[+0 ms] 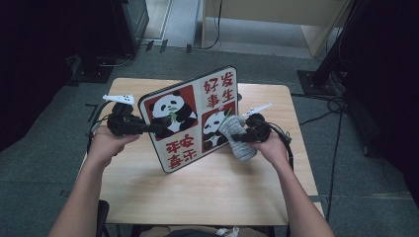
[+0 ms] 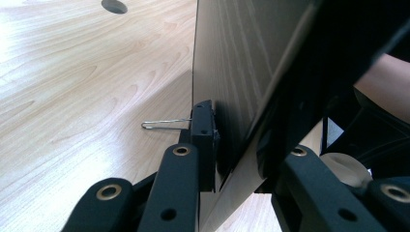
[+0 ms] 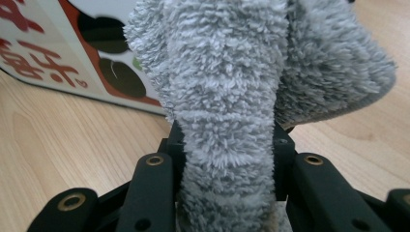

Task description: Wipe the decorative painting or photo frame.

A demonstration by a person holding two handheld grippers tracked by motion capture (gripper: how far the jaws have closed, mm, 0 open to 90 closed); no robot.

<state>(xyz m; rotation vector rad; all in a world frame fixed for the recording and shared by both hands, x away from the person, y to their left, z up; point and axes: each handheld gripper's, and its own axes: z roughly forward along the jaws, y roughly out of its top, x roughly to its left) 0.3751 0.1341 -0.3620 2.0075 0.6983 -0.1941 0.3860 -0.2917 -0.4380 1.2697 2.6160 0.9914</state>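
Observation:
A square board (image 1: 190, 118) printed with two pandas and red characters stands tilted on one corner on the wooden table (image 1: 207, 192). My left gripper (image 1: 157, 128) is shut on its left edge; in the left gripper view the jaws (image 2: 237, 145) clamp the thin board (image 2: 241, 63) seen edge-on. My right gripper (image 1: 237, 138) is shut on a fluffy grey cloth (image 1: 243, 150) that lies against the board's lower right panda picture. Up close, the cloth (image 3: 222, 72) bulges out between the right gripper (image 3: 227, 140) jaws, with the board (image 3: 58, 48) just behind it at upper left.
A thin metal wire loop (image 2: 162, 124) sticks out beside the left jaw, over the tabletop. A round hole (image 2: 114, 6) sits in the table farther off. Black stands and cables (image 1: 336, 106) lie on the floor to the right, and wooden furniture (image 1: 276, 19) stands behind.

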